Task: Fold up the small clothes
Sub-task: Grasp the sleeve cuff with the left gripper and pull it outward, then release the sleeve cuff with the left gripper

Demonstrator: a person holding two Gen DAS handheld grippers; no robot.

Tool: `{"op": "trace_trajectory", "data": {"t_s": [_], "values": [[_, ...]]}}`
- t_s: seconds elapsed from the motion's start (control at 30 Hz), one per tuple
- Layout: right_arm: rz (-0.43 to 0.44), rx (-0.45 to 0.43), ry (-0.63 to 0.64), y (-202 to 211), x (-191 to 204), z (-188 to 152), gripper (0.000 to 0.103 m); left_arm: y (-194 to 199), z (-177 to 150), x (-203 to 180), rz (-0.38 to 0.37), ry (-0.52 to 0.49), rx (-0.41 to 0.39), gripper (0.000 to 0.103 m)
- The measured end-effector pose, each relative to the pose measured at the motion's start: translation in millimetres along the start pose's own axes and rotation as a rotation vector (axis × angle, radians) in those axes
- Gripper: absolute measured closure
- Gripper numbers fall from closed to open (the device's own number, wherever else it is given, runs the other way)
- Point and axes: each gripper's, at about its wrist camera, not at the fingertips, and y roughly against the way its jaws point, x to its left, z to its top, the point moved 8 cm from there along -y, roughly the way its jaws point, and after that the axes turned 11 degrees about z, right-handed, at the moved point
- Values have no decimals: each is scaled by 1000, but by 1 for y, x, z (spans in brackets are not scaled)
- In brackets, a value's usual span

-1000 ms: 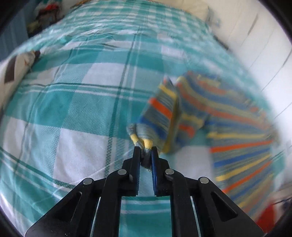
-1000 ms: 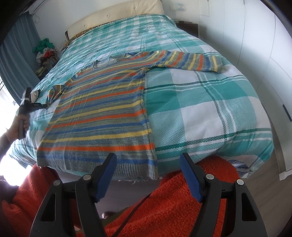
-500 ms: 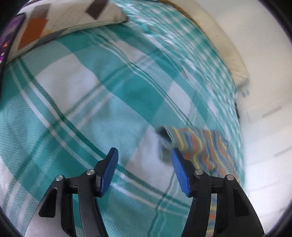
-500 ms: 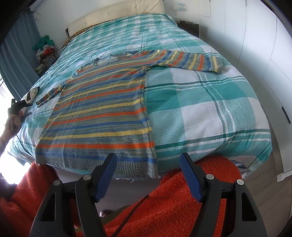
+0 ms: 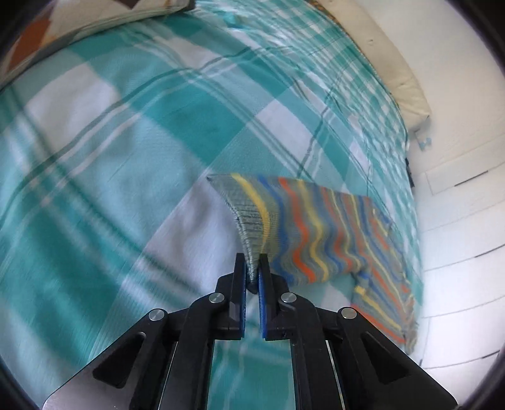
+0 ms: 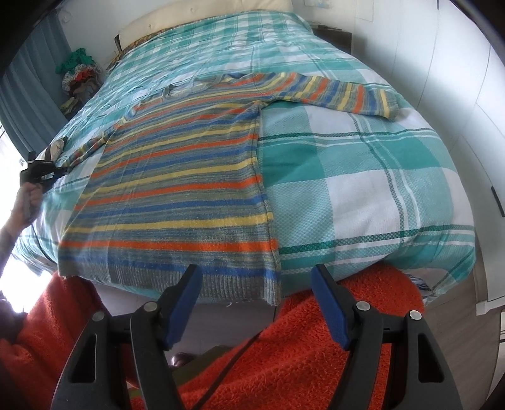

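A striped knit sweater [image 6: 189, 176] in orange, blue, yellow and grey lies spread flat on the bed, hem at the near edge. Its right sleeve [image 6: 341, 91] stretches out to the far right. My left gripper [image 5: 252, 268] is shut on the grey cuff of the left sleeve [image 5: 303, 227], which is pulled out from the body; it also shows small in the right wrist view [image 6: 41, 170] at the bed's left side. My right gripper [image 6: 255, 302] is open and empty, hovering just below the sweater's hem.
The bed carries a teal and white checked cover [image 6: 363, 176]. An orange fleecy cloth [image 6: 300, 356] lies under my right gripper. A patterned pillow [image 5: 79, 19] sits at the far left, a cream headboard cushion [image 5: 397, 63] behind. White wardrobe doors [image 6: 473, 79] stand to the right.
My left gripper was shut on the sleeve cuff a second ago, opened and let it go, and has now shut on the cuff again. My right gripper has stayed open in place.
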Motion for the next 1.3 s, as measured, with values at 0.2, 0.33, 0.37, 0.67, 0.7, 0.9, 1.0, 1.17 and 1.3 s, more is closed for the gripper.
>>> {"op": "trace_trajectory", "data": {"t_s": [0.2,0.33,0.37,0.67,0.7,0.9,1.0,1.17,1.3], "values": [[5,26,-12,-4,-5,-3,32,-5,-13,16,161,-183,26,77],[5,19,-11,-3,-3,-1,32,14,13,23,54,-26,-98,14],[8,25,-7,-5,-2,0,32,11,19,20,37,-11,-103,14],[4,40,37,-11,11,3,32,-30,51,-21,314,-141,-124,102],[-2,38,35,-9,10,1,32,-30,58,-14,344,-119,-125,102],[-14,29,1,-4,-2,-3,32,-50,58,-18,446,-215,-139,101],[-11,25,-18,-3,-9,-5,32,-51,57,-19,450,-225,-146,100],[12,14,-66,-3,-22,-6,32,-41,51,-9,480,-249,-157,78],[25,-15,-103,1,-31,-4,32,-8,39,3,569,-253,-232,30]]}}
